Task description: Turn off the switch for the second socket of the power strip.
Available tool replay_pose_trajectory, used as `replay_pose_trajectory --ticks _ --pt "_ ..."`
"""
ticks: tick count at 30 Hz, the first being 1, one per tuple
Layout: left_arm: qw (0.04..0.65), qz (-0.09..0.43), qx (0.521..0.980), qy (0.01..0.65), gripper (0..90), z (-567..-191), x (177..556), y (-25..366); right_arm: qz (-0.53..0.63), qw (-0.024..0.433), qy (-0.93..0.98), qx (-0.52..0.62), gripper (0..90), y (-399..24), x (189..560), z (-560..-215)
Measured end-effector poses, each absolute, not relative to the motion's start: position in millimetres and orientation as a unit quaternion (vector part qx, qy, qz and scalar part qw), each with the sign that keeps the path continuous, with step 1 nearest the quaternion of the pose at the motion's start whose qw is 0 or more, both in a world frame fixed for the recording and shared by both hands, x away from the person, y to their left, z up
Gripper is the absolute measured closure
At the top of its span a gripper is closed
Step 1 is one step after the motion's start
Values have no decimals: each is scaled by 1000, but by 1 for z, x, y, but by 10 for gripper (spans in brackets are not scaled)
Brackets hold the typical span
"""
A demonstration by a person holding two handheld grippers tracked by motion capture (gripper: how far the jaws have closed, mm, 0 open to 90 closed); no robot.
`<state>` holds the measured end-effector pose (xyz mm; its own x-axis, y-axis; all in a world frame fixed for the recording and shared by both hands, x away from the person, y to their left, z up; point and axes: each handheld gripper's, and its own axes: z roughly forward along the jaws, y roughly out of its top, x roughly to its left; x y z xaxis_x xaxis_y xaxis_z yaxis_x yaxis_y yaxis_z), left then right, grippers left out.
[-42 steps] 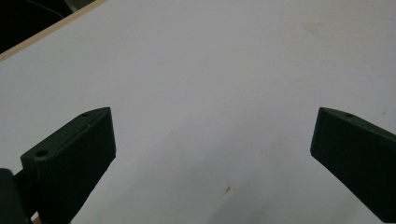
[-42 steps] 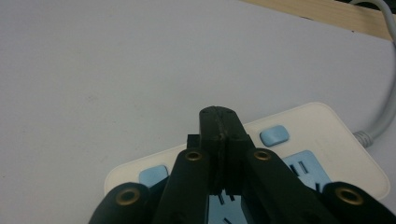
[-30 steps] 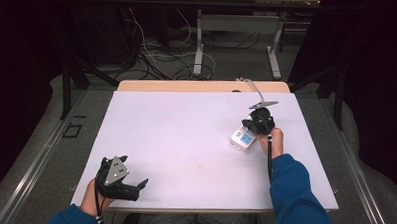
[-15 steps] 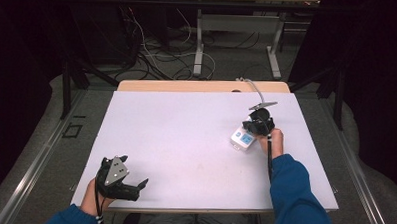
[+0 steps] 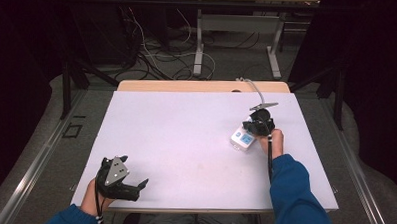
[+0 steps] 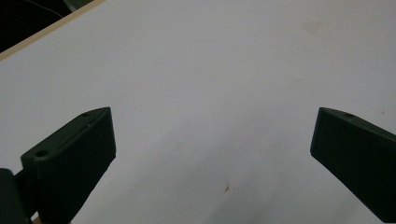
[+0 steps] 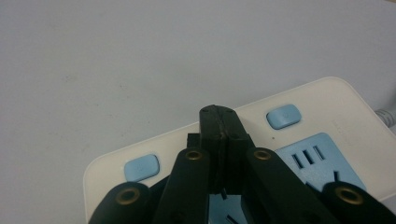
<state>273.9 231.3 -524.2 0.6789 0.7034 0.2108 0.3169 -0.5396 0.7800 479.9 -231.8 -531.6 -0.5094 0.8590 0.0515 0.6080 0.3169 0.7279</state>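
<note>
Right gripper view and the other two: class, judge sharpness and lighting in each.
Right gripper view: the shut tongs look soft, the power strip sharper. Left gripper view: even light, open tongs slightly blurred. High view: table bright, surroundings dark.

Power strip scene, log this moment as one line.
right tongs: shut, over power strip | left tongs: open, nothing between | table

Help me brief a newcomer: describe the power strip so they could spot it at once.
On the white table, look to the far right side, where the right gripper hovers with shut jaws. Right under it lies the power strip: a white block with pale blue sockets and blue buttons, the lone coloured item there.
</note>
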Motion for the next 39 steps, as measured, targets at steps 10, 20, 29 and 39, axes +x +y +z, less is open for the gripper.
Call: replay_pose_trajectory --ticks 10,20,29,39 --pt "374 255 837 309 1 -525 273 230 356 177 790 468 900 -231 479 -532" --pt "373 255 837 308 1 -525 273 230 358 178 788 468 900 -231 479 -532" --pt "373 255 837 308 1 -525 273 230 358 178 788 468 900 -231 479 -533" --pt "373 256 837 308 1 -525 273 230 361 175 785 472 900 -232 479 -533"
